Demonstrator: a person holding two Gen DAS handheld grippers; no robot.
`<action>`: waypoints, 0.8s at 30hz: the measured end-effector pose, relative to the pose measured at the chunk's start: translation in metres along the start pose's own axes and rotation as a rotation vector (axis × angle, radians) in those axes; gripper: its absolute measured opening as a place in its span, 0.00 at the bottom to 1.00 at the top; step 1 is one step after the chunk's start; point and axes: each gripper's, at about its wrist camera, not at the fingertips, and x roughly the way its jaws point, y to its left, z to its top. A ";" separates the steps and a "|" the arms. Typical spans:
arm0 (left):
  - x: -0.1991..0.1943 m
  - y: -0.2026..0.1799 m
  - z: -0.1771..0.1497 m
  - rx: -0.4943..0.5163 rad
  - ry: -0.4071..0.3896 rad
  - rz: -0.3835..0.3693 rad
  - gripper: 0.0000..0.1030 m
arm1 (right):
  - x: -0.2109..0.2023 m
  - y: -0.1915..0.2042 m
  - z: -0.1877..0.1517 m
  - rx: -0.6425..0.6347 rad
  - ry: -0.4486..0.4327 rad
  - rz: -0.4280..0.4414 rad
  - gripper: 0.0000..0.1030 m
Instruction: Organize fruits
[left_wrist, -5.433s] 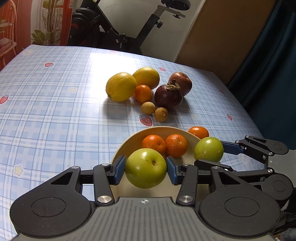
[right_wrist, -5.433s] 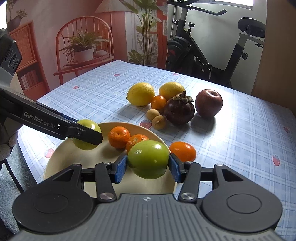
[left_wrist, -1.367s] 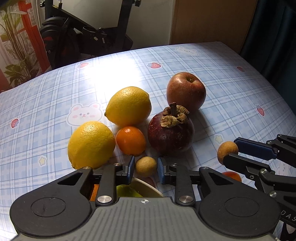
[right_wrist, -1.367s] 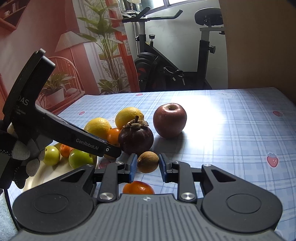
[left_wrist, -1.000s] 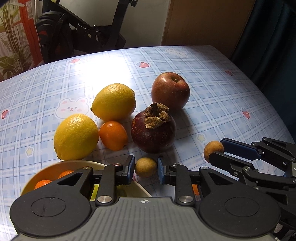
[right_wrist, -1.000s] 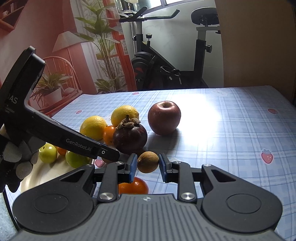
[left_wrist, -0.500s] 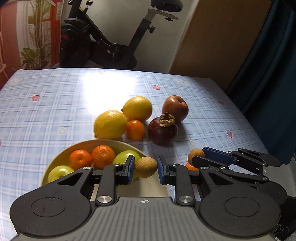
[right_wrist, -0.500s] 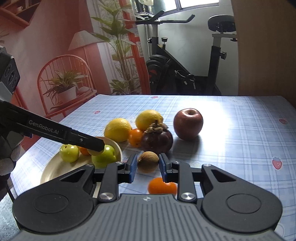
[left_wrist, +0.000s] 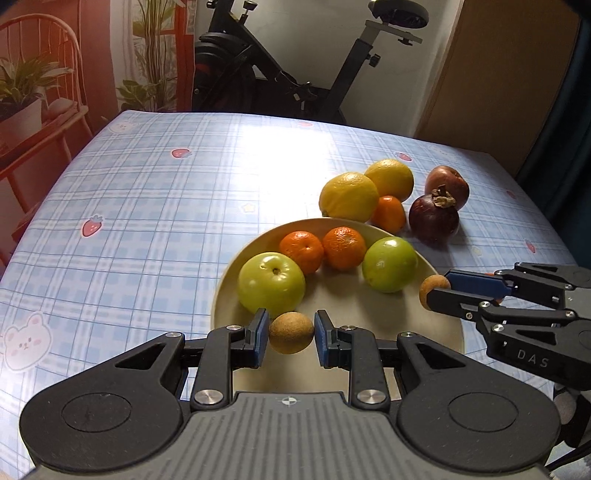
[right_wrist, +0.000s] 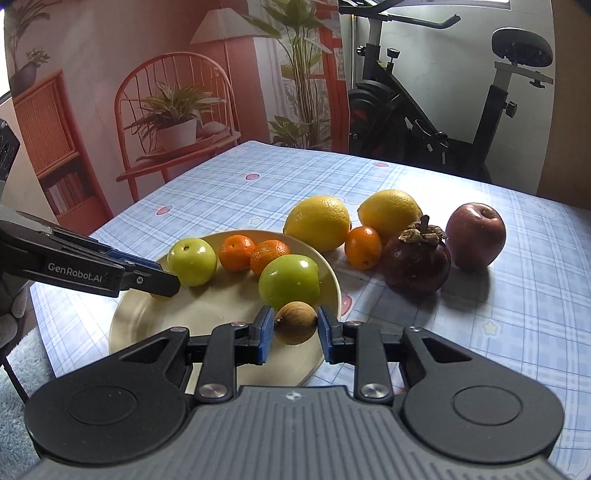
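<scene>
A cream plate holds two green apples and two mandarins. My left gripper is shut on a small brown longan above the plate's near part. My right gripper is shut on another brown longan over the plate's right rim; it also shows in the left wrist view. The left gripper's fingers reach in over the plate's left side.
Beyond the plate lie two lemons, a small orange fruit, a dark mangosteen and a red apple. The blue checked tablecloth covers the table. An exercise bike and a chair stand behind.
Both grippers have drawn back from the fruit group with their longans and now hold them over the plate; the view has swung leftward.
</scene>
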 end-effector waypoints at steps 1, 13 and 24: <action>0.002 0.000 0.000 0.008 0.001 0.006 0.27 | 0.003 0.000 0.000 -0.006 0.007 -0.005 0.27; 0.009 0.009 -0.007 0.038 0.007 0.071 0.27 | 0.024 0.006 -0.001 -0.081 0.037 -0.030 0.27; 0.015 0.007 -0.005 0.027 0.009 0.086 0.28 | 0.026 0.004 0.002 -0.091 0.023 -0.038 0.28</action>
